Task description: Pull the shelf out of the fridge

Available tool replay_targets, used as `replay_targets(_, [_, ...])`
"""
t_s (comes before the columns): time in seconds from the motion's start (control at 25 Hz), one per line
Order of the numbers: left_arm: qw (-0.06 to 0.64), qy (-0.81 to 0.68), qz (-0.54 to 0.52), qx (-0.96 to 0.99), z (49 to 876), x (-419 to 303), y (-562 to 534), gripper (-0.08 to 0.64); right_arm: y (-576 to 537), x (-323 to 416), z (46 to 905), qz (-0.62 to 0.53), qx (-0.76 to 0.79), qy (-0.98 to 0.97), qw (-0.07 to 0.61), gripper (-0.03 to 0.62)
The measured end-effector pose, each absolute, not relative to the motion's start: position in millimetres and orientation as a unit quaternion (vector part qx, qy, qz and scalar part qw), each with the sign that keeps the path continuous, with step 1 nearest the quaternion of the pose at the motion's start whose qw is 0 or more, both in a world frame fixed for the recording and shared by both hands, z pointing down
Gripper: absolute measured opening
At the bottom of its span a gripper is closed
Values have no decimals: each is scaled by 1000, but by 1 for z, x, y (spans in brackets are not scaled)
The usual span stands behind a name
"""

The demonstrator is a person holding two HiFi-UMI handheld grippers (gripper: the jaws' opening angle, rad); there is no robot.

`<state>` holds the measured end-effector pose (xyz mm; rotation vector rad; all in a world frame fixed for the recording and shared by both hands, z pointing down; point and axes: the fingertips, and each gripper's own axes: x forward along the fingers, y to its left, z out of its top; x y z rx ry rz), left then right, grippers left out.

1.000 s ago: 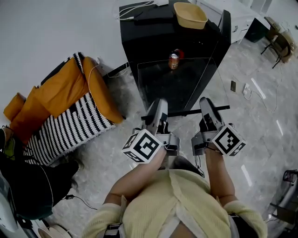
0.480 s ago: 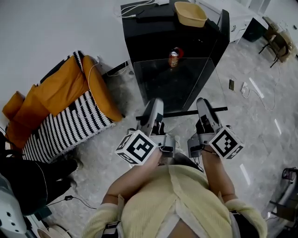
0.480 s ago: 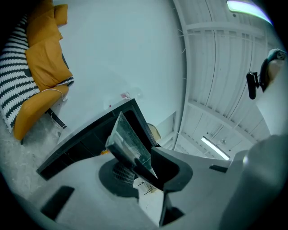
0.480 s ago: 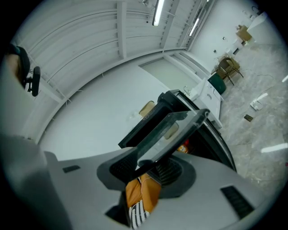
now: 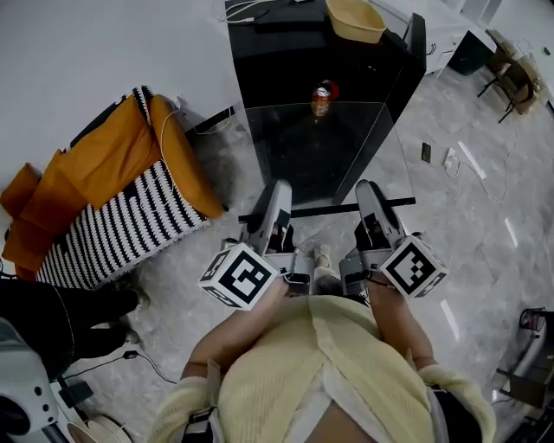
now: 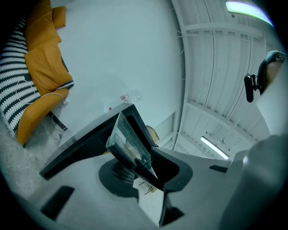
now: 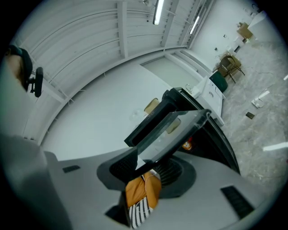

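Clear glass shelf with dark front rail (image 5: 329,147) mid-frame, drawn out before black fridge (image 5: 286,52) at top; left gripper (image 5: 280,190), right gripper (image 5: 365,187) each clamped on front rail, spaced apart to keep pane level

fridge (image 5: 286,60), basket (image 5: 357,19): cut by top edge | can (image 5: 321,99): label unreadable

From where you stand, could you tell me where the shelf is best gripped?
Grip the shelf by its front edge, from the front, near each corner. It is a thin, flat glass pane jutting from the fridge, so fingers pinch the rim above and below.
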<state>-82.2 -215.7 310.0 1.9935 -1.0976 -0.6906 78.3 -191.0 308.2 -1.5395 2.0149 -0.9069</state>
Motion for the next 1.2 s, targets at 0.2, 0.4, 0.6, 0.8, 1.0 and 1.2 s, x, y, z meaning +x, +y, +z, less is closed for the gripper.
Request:
replay_targets(0.2, [373, -437, -268, 773, 310, -87, -215, 90, -193, 77, 307, -322, -555, 737, 214, 132])
replay_targets(0.4, [372, -439, -270, 772, 316, -95, -213, 91, -192, 67, 308, -324, -550, 741, 208, 131])
replay_targets(0.6, [377, -442, -266, 769, 318, -96, -217, 90, -194, 65, 312, -333, -546, 740, 209, 132])
replay_targets(0.8, [379, -445, -264, 767, 320, -98, -217, 91, -196, 65, 314, -332, -550, 739, 202, 132])
replay_targets(1.0, [380, -446, -262, 767, 320, -94, -220, 90, -199, 68, 315, -334, -548, 739, 204, 132])
replay_targets(1.2, [381, -446, -261, 766, 321, -98, -223, 90, -203, 63, 316, -333, -549, 739, 204, 132])
